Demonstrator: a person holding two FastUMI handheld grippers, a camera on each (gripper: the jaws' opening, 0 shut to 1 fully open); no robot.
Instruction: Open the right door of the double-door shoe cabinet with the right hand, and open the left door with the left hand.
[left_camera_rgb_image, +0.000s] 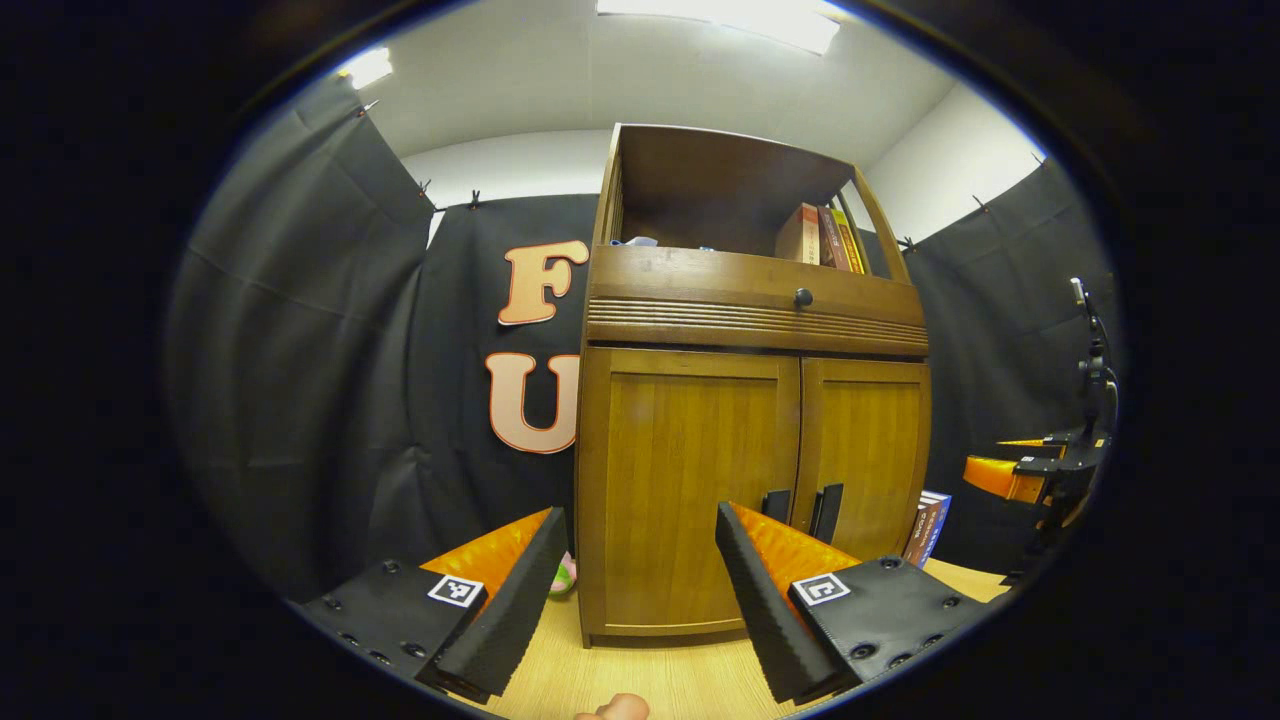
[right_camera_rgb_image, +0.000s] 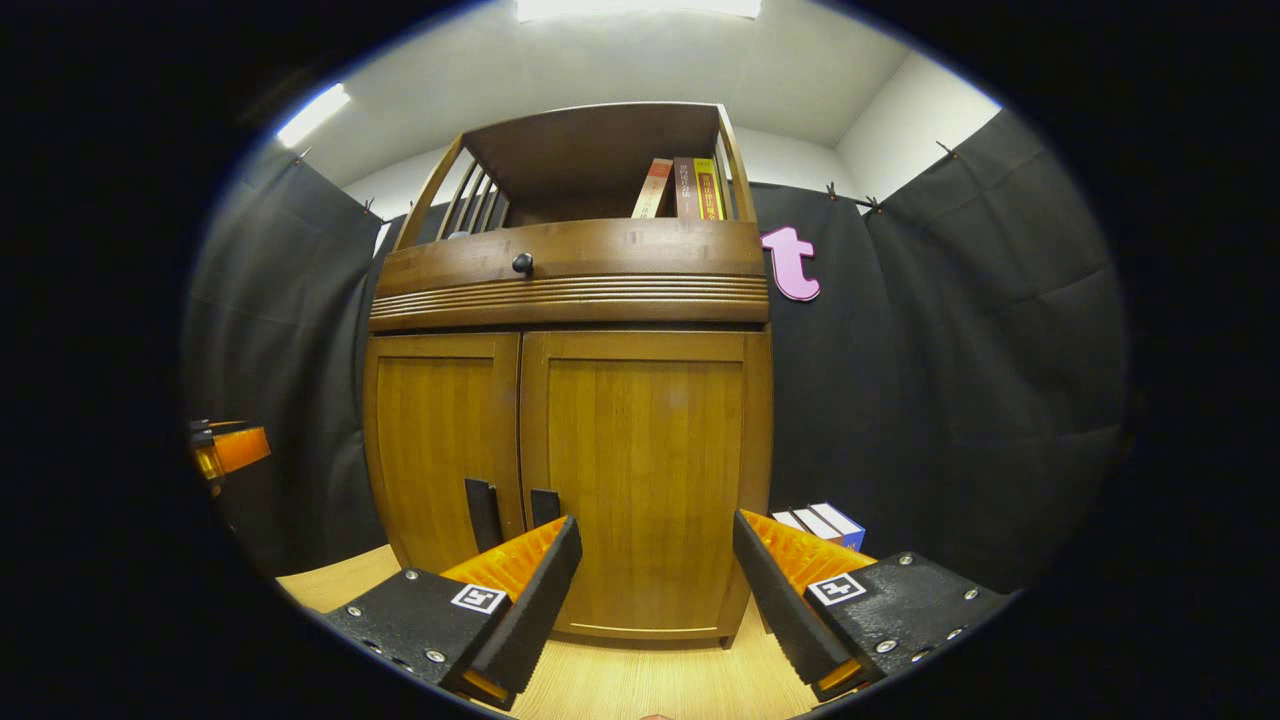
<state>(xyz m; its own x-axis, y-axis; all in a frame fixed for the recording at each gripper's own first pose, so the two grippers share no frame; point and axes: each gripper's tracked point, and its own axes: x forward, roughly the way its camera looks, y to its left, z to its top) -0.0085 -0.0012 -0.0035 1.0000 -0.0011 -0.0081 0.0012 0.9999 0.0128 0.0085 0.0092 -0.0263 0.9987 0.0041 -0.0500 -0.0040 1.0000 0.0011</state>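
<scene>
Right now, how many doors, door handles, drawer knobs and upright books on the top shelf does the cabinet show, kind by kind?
Doors: 2, left door and right door, both closed
Door handles: 2, and
Drawer knobs: 1
Upright books on the top shelf: 3
Total: 8

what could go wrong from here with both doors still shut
The two door handles sit side by side at the centre seam, so the right gripper could catch the wrong one. The open left gripper heads for that same spot, risking a clash. The swinging right door might reach the boxes beside the cabinet.
</scene>
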